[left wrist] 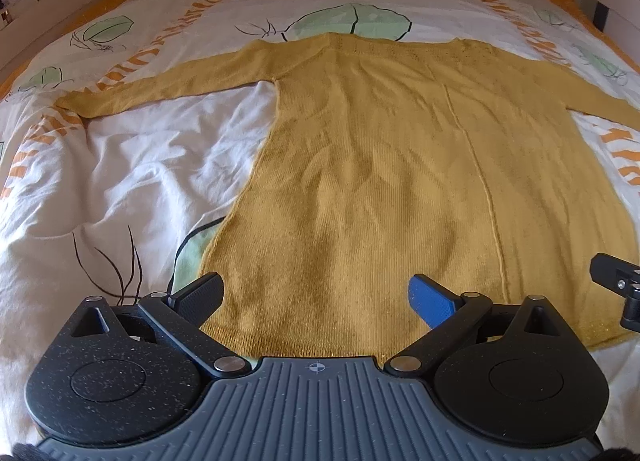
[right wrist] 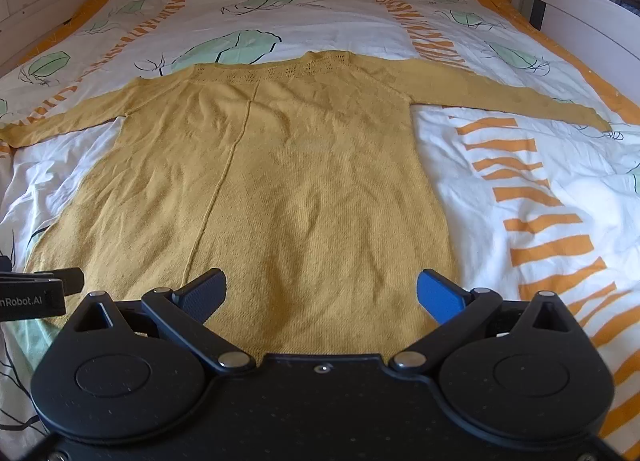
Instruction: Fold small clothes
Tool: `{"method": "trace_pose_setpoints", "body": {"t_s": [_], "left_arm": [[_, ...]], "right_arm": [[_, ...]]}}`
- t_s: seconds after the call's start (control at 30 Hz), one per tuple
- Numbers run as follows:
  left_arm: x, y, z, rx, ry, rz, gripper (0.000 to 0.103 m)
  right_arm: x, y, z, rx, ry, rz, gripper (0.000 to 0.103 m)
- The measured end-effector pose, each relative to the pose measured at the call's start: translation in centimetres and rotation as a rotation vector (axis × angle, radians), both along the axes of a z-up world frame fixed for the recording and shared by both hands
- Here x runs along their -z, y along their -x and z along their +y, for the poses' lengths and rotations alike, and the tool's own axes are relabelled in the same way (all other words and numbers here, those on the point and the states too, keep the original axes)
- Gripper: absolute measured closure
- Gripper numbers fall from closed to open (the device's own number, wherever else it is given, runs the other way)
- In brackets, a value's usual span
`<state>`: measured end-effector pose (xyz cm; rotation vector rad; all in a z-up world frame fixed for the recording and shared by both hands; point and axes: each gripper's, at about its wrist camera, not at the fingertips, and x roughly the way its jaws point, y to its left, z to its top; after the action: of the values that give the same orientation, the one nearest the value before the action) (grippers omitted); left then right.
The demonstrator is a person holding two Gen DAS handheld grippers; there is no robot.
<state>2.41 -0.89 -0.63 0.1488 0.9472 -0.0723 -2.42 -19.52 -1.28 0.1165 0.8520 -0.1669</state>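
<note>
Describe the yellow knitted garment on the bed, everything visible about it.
The yellow garment is a mustard, fine-knit, long-sleeved piece, spread flat on the patterned duvet, neckline far, hem near. Both sleeves stretch out sideways. An openwork lace band crosses the yoke, and a raised seam line runs lengthwise down the body. The fabric is lightly wrinkled and not yet folded. The left tool and right tool are open over the hem end; whether they touch the cloth cannot be told.

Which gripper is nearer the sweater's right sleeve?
Right. The right gripper hovers at the hem below that right sleeve; the left gripper sits further left.
</note>
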Motion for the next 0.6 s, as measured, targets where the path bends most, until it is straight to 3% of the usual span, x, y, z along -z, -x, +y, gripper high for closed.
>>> {"method": "trace_pose_setpoints", "body": {"t_s": [0.23, 0.6], "left_arm": [[-1.2, -2.9, -0.7, 0.011, 0.004, -0.053, 0.003], [-1.8, -8.0, -2.6, 0.027, 0.002, -0.118, 0.003]], "right_arm": [[-0.9, -2.1, -3.4, 0.002, -0.02, -0.04, 0.002], [-1.6, -7.1, -11.2, 0.053, 0.03, -0.054, 0.002]]}}
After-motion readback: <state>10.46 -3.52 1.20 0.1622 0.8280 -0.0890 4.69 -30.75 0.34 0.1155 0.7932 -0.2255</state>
